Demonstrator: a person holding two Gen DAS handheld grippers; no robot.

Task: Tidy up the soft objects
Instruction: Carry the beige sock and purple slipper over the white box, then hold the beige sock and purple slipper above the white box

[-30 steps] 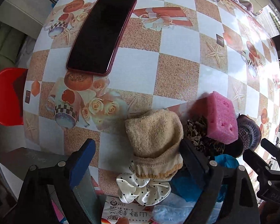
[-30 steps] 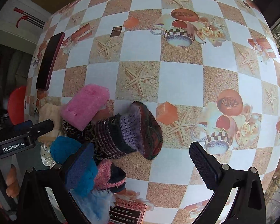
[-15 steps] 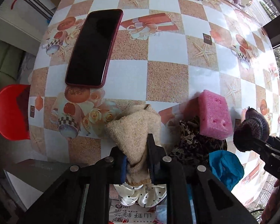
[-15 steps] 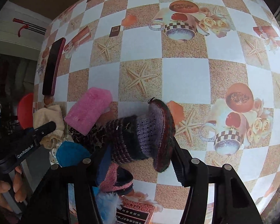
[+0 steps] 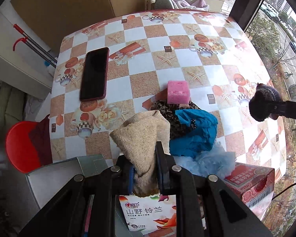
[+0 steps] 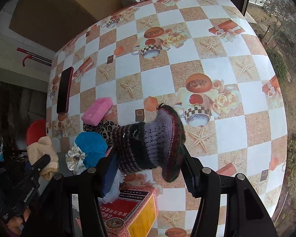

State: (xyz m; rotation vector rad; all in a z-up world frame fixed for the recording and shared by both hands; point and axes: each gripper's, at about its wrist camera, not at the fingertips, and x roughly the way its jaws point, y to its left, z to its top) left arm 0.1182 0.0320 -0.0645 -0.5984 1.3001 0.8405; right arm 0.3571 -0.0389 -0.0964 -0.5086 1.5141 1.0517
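A beige sock is clamped in the left gripper. A striped knitted hat is clamped in the right gripper, above the checked table.

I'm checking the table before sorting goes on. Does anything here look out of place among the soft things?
Yes: a phone lies flat on the table, apart from the pile, and it is hard, not soft. The pink sponge sits tilted on the leopard-print cloth. Nothing looks spilled or damaged.
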